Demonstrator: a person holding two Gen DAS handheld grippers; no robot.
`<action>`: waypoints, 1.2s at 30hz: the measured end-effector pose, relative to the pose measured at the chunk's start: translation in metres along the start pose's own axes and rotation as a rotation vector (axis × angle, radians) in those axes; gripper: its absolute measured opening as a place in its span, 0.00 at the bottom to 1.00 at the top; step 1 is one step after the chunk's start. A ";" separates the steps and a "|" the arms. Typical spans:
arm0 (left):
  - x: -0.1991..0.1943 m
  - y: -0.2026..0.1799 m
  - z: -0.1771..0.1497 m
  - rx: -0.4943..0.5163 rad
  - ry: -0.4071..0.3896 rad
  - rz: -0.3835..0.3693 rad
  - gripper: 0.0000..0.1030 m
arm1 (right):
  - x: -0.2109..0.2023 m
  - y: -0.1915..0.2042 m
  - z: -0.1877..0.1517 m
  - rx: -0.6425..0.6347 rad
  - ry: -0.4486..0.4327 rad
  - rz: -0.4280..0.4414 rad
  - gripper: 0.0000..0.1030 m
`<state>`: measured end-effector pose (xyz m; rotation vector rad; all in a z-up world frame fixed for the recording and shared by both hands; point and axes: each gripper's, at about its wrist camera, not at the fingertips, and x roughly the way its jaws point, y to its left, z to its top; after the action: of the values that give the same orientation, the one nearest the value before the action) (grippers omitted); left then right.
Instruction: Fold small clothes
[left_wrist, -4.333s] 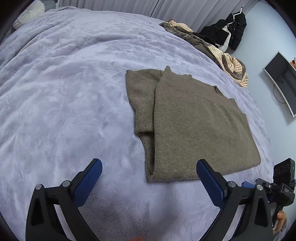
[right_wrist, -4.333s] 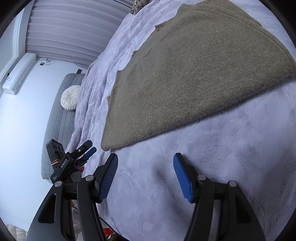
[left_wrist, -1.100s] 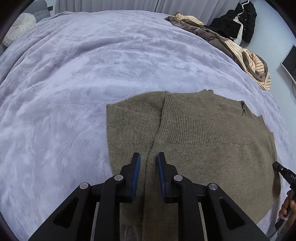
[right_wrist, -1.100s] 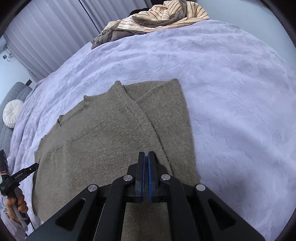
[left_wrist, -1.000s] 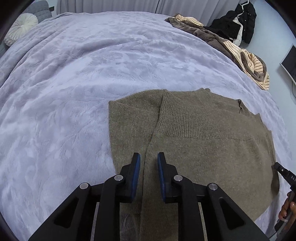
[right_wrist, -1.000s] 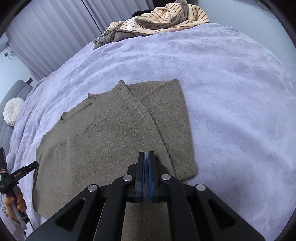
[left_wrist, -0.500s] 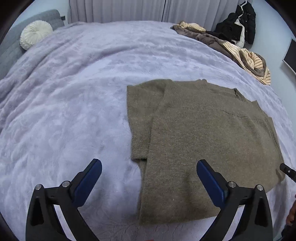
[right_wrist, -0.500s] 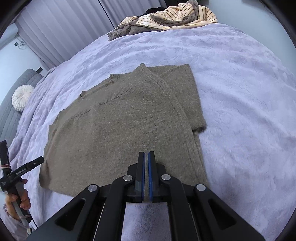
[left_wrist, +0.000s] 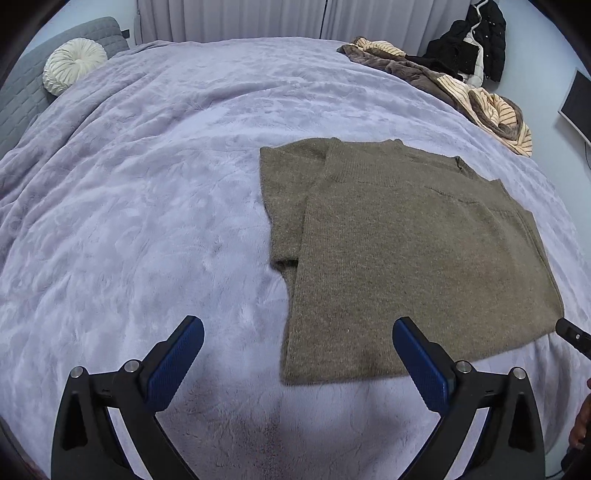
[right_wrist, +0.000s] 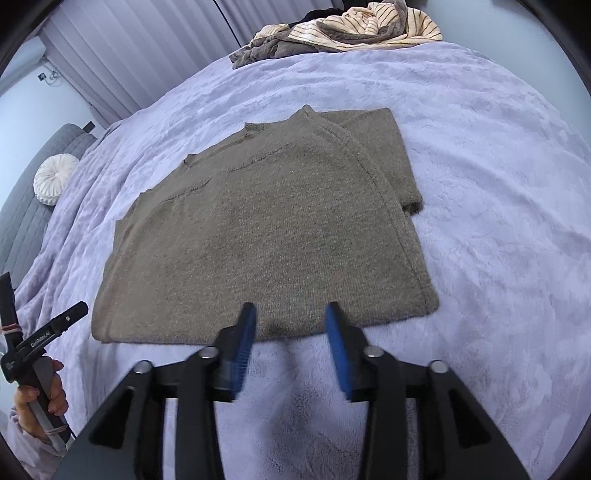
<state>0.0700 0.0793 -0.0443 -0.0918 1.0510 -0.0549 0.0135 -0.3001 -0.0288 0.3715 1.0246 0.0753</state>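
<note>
Blue-padded, the left hand-held gripper (left_wrist: 297, 356) is spread wide and holds nothing, just short of the near hem of the olive knit sweater (left_wrist: 402, 251). The right hand-held gripper (right_wrist: 290, 334) is partly open, also holding nothing. Folded, the sweater lies flat on the lavender bed blanket (left_wrist: 147, 184). Beyond it sits a heap of striped clothes (right_wrist: 351, 29).

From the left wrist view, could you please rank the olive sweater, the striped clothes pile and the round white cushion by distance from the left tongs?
1. Olive sweater, just ahead of the left tongs, toward the right.
2. Striped clothes pile, far right bed edge.
3. Round white cushion, far left; close to the pile's distance.
</note>
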 end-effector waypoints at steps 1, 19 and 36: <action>-0.002 0.001 -0.003 -0.005 -0.001 -0.002 0.99 | -0.002 0.002 -0.002 -0.004 0.002 0.003 0.53; -0.005 0.028 -0.039 -0.102 0.064 -0.097 0.99 | 0.014 0.048 -0.046 -0.043 0.111 0.100 0.53; 0.008 0.049 -0.035 -0.158 0.085 -0.119 0.99 | 0.075 0.092 -0.039 0.154 0.231 0.357 0.53</action>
<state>0.0435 0.1259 -0.0737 -0.2976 1.1335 -0.0845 0.0294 -0.1860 -0.0772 0.6966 1.1857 0.3688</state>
